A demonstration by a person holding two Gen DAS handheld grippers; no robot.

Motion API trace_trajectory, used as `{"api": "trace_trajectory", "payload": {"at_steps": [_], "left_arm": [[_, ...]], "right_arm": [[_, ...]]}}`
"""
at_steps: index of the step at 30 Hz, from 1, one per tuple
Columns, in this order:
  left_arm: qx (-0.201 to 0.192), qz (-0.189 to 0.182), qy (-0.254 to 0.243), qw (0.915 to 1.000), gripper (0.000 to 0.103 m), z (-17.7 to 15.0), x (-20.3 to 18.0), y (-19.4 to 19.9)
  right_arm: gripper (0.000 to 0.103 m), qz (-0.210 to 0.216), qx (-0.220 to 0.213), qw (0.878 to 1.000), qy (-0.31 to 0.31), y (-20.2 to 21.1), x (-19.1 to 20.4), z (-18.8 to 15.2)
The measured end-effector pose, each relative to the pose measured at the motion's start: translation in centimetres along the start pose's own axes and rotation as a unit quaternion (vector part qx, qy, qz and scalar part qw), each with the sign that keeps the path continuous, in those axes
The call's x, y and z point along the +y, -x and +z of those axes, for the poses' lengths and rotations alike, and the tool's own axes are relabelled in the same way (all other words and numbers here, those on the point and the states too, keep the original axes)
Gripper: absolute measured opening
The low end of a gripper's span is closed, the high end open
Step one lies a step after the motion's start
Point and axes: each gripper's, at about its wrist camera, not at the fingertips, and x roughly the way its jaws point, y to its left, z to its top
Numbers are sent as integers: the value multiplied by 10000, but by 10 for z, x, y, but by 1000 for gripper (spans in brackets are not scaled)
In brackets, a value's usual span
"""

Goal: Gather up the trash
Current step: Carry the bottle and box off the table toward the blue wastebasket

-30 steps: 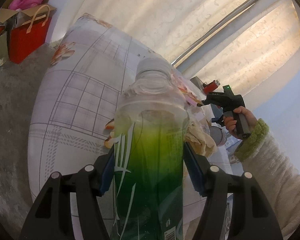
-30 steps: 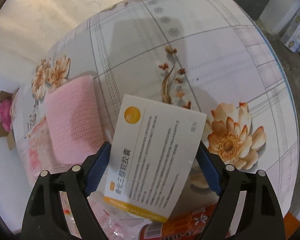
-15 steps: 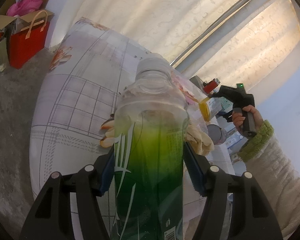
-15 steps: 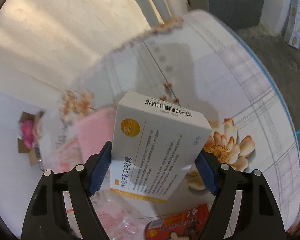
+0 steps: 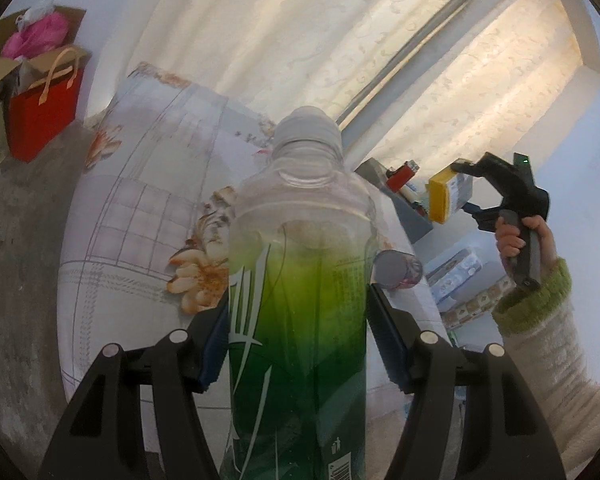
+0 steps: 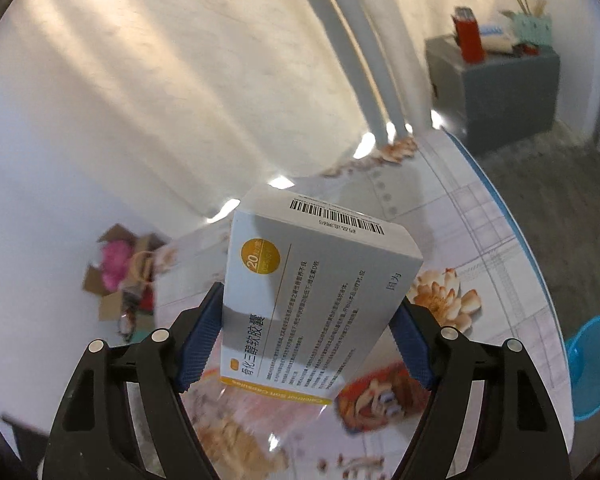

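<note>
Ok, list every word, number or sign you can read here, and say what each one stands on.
"骨化三醇软胶囊": front of the white box in the right gripper.
"20": yellow circle on that box.
"Calcitriol Soft Capsules": its yellow bottom band.
Barcode: its top end, digits too small.
Bin sign and barcode: green bottle in the left gripper, digits unreadable.
Fine print: too small.

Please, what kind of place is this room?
Probably a room in a home. A table with a flowered cloth stands before long cream curtains, and a red paper gift bag sits on the floor beside an open cardboard box.
</note>
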Motion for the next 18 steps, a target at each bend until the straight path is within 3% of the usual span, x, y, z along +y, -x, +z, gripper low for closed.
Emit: {"api": "trace_trajectory", "payload": {"at_steps": [11,18], "left_arm": [[61,-469,-588,9971,62,-9,-60,14],[402,-1241,-1031,9861,62,-16,-117,15]], "right_arm": [[73,426,-399,9980,249,112,-29,-54],[73,356,-662,9970,-163,168,-90,-103]]}}
